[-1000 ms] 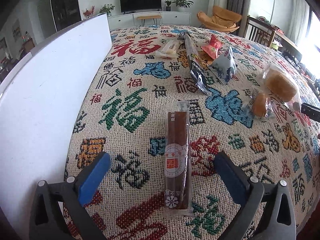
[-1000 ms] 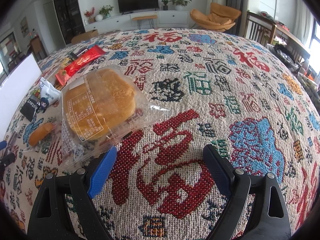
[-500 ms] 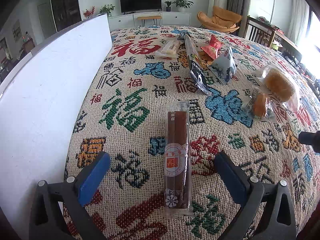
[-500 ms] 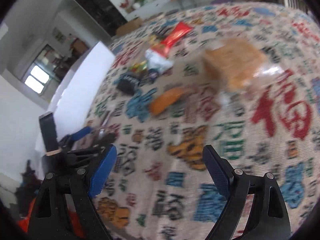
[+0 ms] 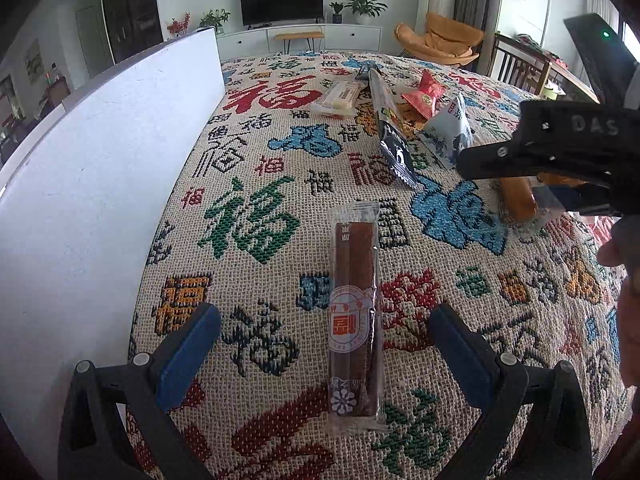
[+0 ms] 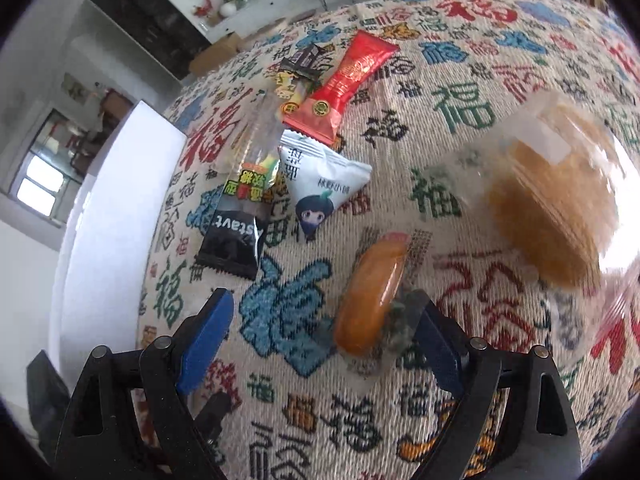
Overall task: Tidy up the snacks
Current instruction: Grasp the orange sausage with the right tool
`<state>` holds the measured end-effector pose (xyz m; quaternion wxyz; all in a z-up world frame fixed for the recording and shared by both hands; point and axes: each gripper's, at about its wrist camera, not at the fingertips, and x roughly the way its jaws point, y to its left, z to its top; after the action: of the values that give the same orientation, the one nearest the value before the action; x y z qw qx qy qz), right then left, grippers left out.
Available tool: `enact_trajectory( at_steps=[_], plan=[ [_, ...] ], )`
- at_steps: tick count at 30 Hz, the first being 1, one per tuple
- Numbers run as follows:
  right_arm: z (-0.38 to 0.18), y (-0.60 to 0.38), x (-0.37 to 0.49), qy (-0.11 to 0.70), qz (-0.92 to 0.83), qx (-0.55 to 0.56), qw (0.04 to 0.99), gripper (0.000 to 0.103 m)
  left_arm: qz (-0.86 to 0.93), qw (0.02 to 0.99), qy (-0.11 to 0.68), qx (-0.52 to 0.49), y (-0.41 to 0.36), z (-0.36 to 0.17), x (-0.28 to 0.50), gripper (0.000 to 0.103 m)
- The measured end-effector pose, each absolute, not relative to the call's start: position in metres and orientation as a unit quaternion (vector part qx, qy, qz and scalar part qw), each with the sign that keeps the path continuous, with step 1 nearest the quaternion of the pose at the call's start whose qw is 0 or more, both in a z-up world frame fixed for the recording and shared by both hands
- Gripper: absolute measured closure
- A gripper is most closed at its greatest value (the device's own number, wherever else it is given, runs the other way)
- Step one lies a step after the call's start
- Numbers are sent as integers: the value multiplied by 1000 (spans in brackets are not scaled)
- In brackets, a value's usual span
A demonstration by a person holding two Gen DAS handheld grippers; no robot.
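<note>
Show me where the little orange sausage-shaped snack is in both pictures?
Left wrist view: the orange snack lies at the right, partly hidden under the right gripper's black body.
Right wrist view: the same snack lies low in the middle, beside the right gripper's right-hand finger.
Shared landmark: the white triangular packet sits just beyond it in both.

A table w/ a woven cloth (image 5: 248, 184) of coloured Chinese characters held wrapped snacks: a long brown bar (image 5: 354, 308), black stick pack (image 5: 390, 136), red packet (image 5: 426, 94), white pouch (image 5: 450, 130), small orange bun (image 6: 370, 296), large pastry (image 6: 548, 208).
</note>
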<state>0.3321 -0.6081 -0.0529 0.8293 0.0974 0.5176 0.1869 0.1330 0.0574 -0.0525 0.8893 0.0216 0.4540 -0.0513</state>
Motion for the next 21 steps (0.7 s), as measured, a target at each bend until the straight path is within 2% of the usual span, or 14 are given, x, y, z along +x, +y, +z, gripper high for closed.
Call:
enact_trajectory(
  at_steps=[6, 9, 12, 13, 14, 17, 21],
  plan=[
    [-63, -565, 324, 472, 150, -76, 866, 15, -51, 889, 454, 22, 57, -53, 133, 0],
    [-66, -567, 318, 451, 156, -96, 874, 17, -51, 889, 454, 22, 57, -53, 133, 0],
    [-63, -580, 316, 444, 153, -93, 878, 40, -51, 889, 454, 22, 57, -53, 133, 0],
    [-61, -587, 314, 441, 151, -93, 879, 58, -51, 889, 454, 22, 57, -53, 133, 0],
    [-61, -588, 316, 439, 155, -92, 880, 67, -51, 889, 454, 22, 57, -53, 133, 0],
    [-61, -596, 317, 445, 173, -89, 874, 76, -51, 889, 454, 22, 57, -53, 133, 0],
    [-58, -611, 308, 464, 202, -86, 858, 79, -51, 889, 454, 22, 58, -53, 133, 0]
  ],
)
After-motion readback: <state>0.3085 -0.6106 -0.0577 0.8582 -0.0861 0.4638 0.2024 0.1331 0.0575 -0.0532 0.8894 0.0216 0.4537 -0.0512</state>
